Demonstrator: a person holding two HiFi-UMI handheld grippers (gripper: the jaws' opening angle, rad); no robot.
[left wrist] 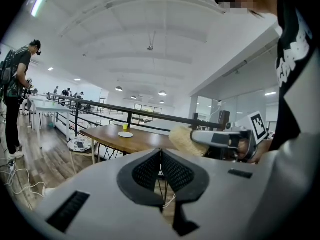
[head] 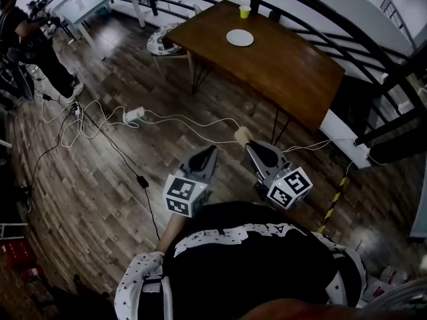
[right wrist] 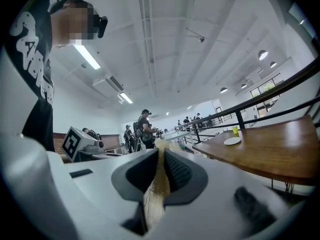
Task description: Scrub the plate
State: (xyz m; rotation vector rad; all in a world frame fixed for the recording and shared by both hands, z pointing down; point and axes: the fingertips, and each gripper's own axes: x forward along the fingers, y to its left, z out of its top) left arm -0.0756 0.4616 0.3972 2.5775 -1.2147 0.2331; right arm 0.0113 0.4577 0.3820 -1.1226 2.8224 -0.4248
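The plate is round, white and shallow. It lies flat on the far part of a brown wooden table, well ahead of both grippers and well apart from them. Just beyond it, nearer the table's far corner, stands a small yellow cup. The tabletop is smooth, with straight edges and thin dark metal legs. Its near edge runs across in front of the grippers, with bare plank floor between.

The right gripper is clamped on a sponge, a tan piece of coarse fibre pinched flat between the ribbed black pads. Its frayed end sticks out past the tips. It may be a loofah, though the fibres are too blurred to be sure. The left gripper is just beside it at the same height. Its jaws are pressed together with nothing between them.

A black metal railing runs behind the table and down its right side. To the left of the left gripper, white cables loop over the floor. Beyond them a person stands at a pale desk.
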